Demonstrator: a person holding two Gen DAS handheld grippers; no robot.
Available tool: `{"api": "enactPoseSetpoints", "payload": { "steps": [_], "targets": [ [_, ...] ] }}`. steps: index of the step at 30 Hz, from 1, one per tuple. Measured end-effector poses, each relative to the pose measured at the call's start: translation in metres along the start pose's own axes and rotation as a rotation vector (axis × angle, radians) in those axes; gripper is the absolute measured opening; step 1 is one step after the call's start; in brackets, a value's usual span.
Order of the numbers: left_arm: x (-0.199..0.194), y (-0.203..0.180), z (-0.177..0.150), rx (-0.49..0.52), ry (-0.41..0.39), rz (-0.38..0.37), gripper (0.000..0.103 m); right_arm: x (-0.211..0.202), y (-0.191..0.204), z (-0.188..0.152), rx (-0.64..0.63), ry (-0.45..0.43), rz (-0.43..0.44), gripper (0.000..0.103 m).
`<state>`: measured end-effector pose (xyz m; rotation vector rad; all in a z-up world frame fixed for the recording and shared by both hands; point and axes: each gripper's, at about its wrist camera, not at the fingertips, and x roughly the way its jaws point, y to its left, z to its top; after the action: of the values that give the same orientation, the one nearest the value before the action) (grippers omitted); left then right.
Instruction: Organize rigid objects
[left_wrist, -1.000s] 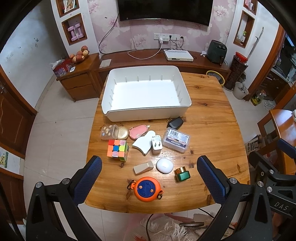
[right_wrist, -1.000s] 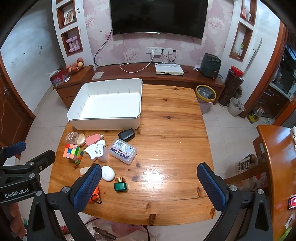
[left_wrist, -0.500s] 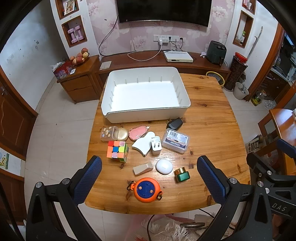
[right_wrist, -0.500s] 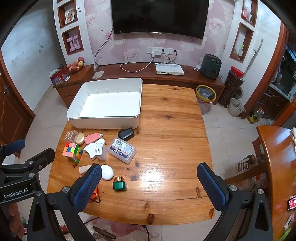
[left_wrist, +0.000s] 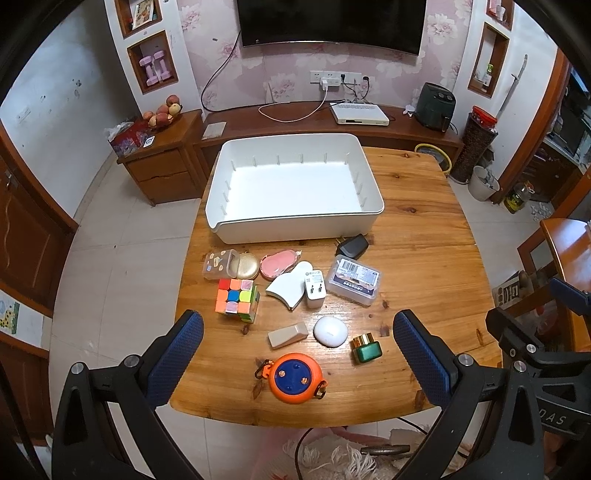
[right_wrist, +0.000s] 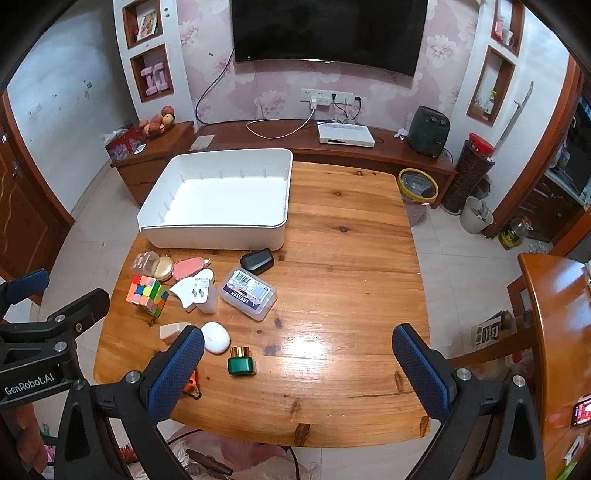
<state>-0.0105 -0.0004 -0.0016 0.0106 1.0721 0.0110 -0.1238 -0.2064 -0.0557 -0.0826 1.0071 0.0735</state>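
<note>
nothing is sorted yet: your white bin (left_wrist: 295, 225) sits empty, small items (left_wrist: 291, 295) crowd the table (left_wrist: 424, 236), both tongs (left_wrist: 295, 350) (right_wrist: 295, 369) spread wide, holding nothing.

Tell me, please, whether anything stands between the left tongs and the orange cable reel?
Nothing visible does. The left tongs hang open above the table's near edge, and the orange cable reel lies just below them, apart from the beige wedge and white pebble-shaped case beyond it.
</note>
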Motion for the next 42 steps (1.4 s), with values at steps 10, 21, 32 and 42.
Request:
{"api": "enactPoseSetpoints", "payload": {
  "steps": [10,21,32,42],
  "targets": [
    [0.007,0.003,-0.014,-0.012,0.013,0.006,0.102,0.005,0.009,-0.002,-0.025,0.015,0.007,0.102],
    [0.017,0.01,-0.029,-0.034,0.048,0.014,0.102,0.018,0.016,-0.003,-0.04,0.05,0.018,0.102],
    [0.031,0.015,-0.04,-0.065,0.086,0.002,0.102,0.04,0.023,-0.004,-0.066,0.09,0.05,0.099],
    [0.051,0.018,-0.05,-0.083,0.139,0.012,0.102,0.076,0.03,-0.012,-0.089,0.16,0.079,0.092]
  ]
}}
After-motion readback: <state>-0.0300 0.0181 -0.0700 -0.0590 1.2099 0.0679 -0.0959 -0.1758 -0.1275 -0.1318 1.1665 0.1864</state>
